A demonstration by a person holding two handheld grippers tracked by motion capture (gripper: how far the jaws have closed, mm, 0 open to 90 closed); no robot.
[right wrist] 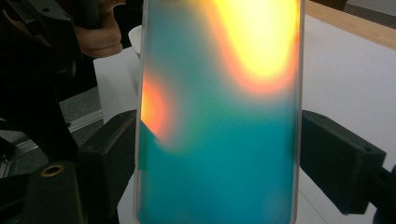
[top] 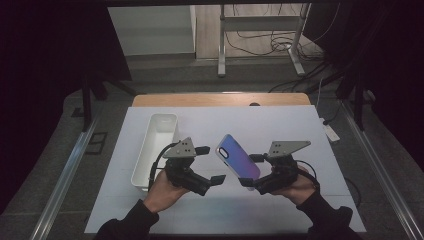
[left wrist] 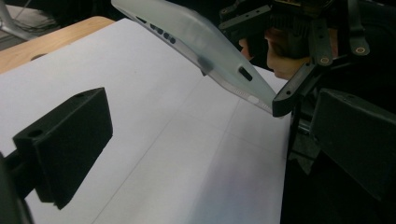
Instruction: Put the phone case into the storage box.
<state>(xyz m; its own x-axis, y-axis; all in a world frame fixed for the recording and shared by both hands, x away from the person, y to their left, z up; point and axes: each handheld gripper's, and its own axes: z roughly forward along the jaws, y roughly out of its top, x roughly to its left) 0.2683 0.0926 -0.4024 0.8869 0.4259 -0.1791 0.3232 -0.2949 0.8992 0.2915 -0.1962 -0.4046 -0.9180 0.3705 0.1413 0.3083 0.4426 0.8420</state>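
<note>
A phone case point(top: 237, 156) with a shimmering blue-purple face hangs tilted above the white sheet, its top leaning away to the left. My right gripper point(top: 250, 170) is shut on its lower end, one jaw on each long side; in the right gripper view the case point(right wrist: 219, 130) glows teal and orange between the jaws of that gripper point(right wrist: 219, 154). My left gripper point(top: 210, 164) is held just left of the case, open, with nothing between its jaws. The left gripper view has the left gripper point(left wrist: 205, 144) wide apart and the frosted edge of the case point(left wrist: 201, 42) above.
A long white bin point(top: 142, 150) lies on the sheet left of my left hand. The white sheet point(top: 280, 125) covers the table, with a wooden edge point(top: 220, 99) at the far side. Beyond it are a metal frame and cables on the floor.
</note>
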